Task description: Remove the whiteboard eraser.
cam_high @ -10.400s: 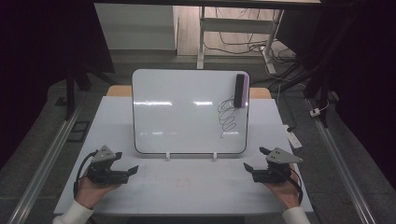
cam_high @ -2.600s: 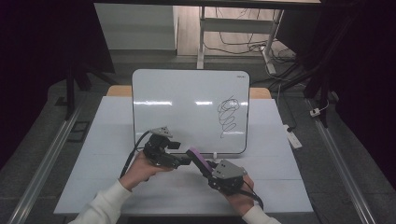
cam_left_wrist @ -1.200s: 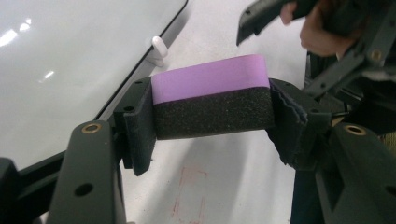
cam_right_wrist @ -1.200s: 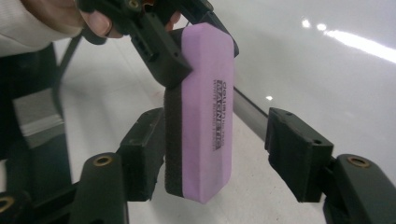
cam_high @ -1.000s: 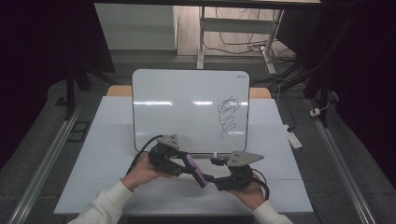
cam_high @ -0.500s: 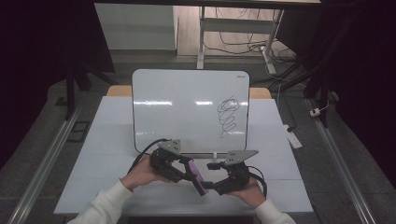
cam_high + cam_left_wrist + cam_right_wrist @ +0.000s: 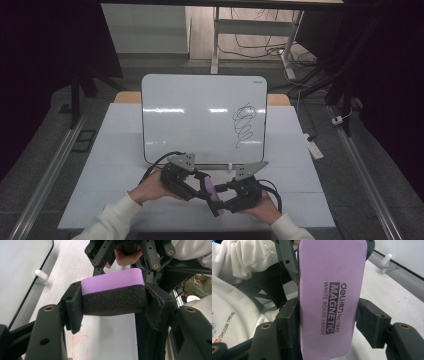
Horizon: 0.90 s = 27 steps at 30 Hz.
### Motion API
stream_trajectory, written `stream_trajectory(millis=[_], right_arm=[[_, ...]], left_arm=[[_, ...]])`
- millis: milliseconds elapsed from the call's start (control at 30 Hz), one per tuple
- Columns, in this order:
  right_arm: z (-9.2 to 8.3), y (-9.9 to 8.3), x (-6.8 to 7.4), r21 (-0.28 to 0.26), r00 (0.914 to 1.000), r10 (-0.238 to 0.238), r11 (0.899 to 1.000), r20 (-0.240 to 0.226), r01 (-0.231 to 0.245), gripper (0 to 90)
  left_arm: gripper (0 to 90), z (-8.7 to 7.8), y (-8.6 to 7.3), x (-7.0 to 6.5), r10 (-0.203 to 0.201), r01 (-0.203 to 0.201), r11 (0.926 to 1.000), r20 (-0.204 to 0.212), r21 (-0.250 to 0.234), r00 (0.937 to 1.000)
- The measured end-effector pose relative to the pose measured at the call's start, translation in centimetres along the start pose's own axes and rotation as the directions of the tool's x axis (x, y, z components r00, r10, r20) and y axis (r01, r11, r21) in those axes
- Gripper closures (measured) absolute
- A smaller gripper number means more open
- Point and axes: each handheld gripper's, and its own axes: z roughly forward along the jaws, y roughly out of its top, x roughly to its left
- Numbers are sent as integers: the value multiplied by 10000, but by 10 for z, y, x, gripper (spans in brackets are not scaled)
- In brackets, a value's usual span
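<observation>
A purple whiteboard eraser (image 7: 212,192) with a black felt underside hangs just above the table's front middle, held from both sides. My left gripper (image 7: 200,186) clamps it across its short ends, the felt (image 7: 113,302) squeezed between both pads. My right gripper (image 7: 227,199) grips the long sides, and the printed purple face (image 7: 332,290) fills the gap between its jaws. The two grippers face each other closely. Behind them stands the whiteboard (image 7: 195,120), tilted up, with a black scribble (image 7: 244,126) on its right half.
White table surface (image 7: 310,165) stretches to both sides of the hands. Two small white clips (image 7: 229,166) prop the board's lower edge. A white power strip (image 7: 313,146) lies off the right table edge. Metal rails run along both sides of the floor.
The eraser, earlier stuck on the board's upper right, now sits between both grippers at the front. Over the last second the pair drifted slightly nearer the front edge.
</observation>
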Motion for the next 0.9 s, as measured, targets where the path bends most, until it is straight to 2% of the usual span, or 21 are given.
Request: stream_trajectory(millis=[133, 200, 367, 433, 467, 533, 567, 667, 700, 733, 800, 833, 900], right_arm=[[-2, 1, -1, -106, 9999, 41, 9999, 135, -40, 390], [-3, 1, -1, -171, 9995, 50, 9998, 313, -45, 392], [-8, 2, -1, -403, 9934, -86, 9991, 1140, 133, 394], [-10, 2, 0, -564, 9886, -105, 9982, 1505, 192, 395], [-11, 2, 0, -575, 9859, -145, 9980, 1670, 244, 394], [-13, 3, 2, -558, 9710, -281, 9975, 2374, 426, 394], [-13, 3, 2, -531, 9634, -345, 9973, 2660, 504, 394], [-16, 4, 5, -550, 9303, -493, 9957, 3636, 743, 394], [-17, 4, 6, -527, 9229, -520, 9956, 3816, 779, 395], [-18, 5, 6, -506, 9105, -586, 9949, 4093, 868, 394], [-21, 5, 6, -553, 8992, -572, 9944, 4338, 899, 395], [-23, 5, 5, -597, 8880, -548, 9940, 4566, 920, 395], [-24, 5, 5, -624, 8847, -542, 9937, 4630, 935, 395]], left_arm=[[373, -1, 0, 1, -83, 81, 9999, -205, -97, 9998], [368, -1, 0, 2, -282, 276, 9995, -409, -157, 9988], [287, -3, -2, 5, -730, 706, 9971, -1007, -277, 9922], [274, -5, -3, 6, -881, 840, 9957, -1250, -379, 9882], [267, -6, -3, 6, -1000, 948, 9946, -1475, -419, 9840], [255, -9, -5, 7, -1181, 1107, 9925, -1755, -515, 9774], [255, -11, -6, 7, -1314, 1223, 9908, -1903, -588, 9729], [255, -19, -14, 5, -1672, 1551, 9855, -2431, -681, 9555], [255, -23, -18, 4, -1882, 1729, 9816, -2606, -806, 9469], [254, -25, -21, 3, -2030, 1854, 9787, -2782, -884, 9388], [255, -30, -27, 1, -2261, 2048, 9737, -3139, -999, 9221], [255, -34, -30, 0, -2364, 2141, 9714, -3337, -1027, 9126], [255, -38, -36, -3, -2514, 2263, 9677, -3595, -1108, 8986]])
